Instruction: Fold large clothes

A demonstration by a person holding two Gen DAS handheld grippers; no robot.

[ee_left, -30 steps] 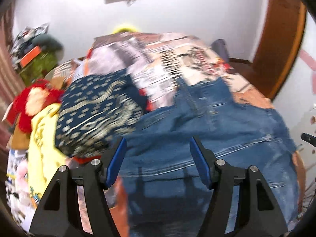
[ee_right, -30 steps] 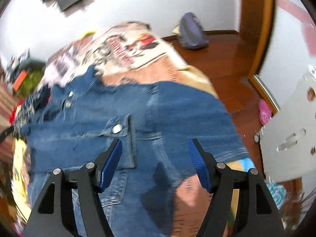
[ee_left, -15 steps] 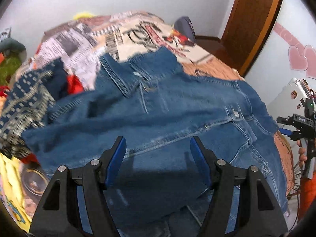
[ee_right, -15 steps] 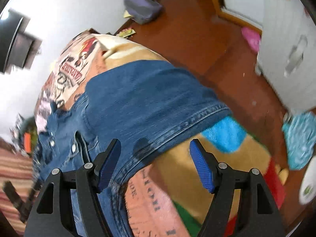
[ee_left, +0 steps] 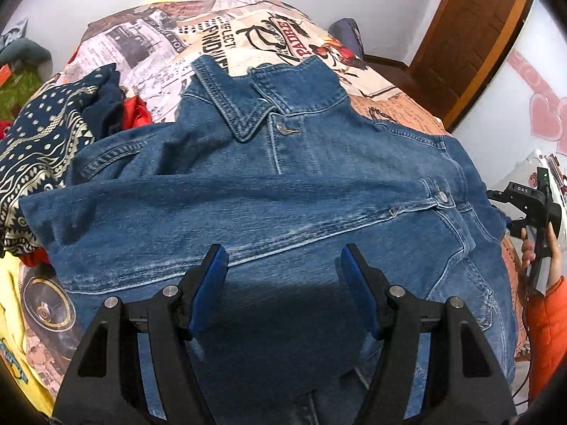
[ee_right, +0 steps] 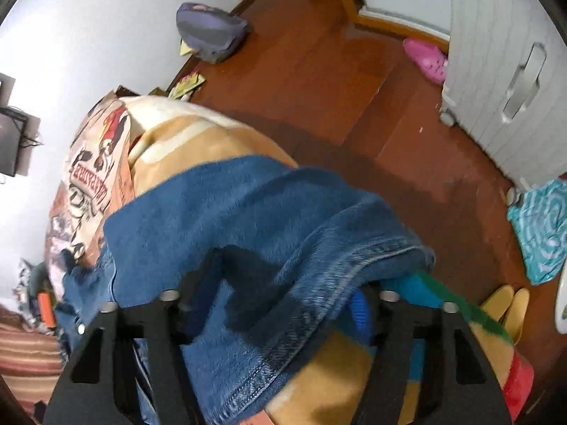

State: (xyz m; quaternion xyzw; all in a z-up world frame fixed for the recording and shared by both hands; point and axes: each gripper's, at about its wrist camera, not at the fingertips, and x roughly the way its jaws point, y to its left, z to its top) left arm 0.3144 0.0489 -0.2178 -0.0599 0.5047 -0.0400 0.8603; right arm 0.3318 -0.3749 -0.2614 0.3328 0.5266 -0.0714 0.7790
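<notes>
**Denim jacket spread on the bed, both grippers low over it**

Left gripper point(ee_left: 283, 276): jaws stood wide apart, blue pads facing each other, nothing between them. It hung above the lower body of the denim jacket point(ee_left: 283, 184), which filled the view directly ahead. The fingers' shadow fell on the cloth just under them. The jacket lay front up, collar point(ee_left: 241, 106) pointing away from the gripper, top button point(ee_left: 281, 126) fastened, a chest-pocket flap point(ee_left: 437, 194) off to the right.

Beyond the jacket: printed bedspread point(ee_left: 219, 42) under it. To the left, touching the jacket's sleeve, a navy patterned garment point(ee_left: 39, 141) with red cloth point(ee_left: 136, 113) behind it. A yellow garment point(ee_left: 14, 318) lay at the lower left edge. At the far right edge the person's other hand point(ee_left: 553, 248) held the right tool.

Right gripper point(ee_right: 280, 304): jaws spread, with the jacket point(ee_right: 248, 219) hem draped across and over the gap between them. Left pad hidden under denim; right pad point(ee_right: 361, 311) only partly seen. Whether the cloth was merely lying on the fingers or caught could not be told; the fingers had not closed on it. The hem edge was blurred.

Outward from there: tan blanket point(ee_right: 198, 141) under the denim, wooden floor point(ee_right: 319, 71), grey bag point(ee_right: 212, 32) by the wall, pink slipper point(ee_right: 425, 58), white cabinet point(ee_right: 514, 71), turquoise cloth point(ee_right: 542, 230).
</notes>
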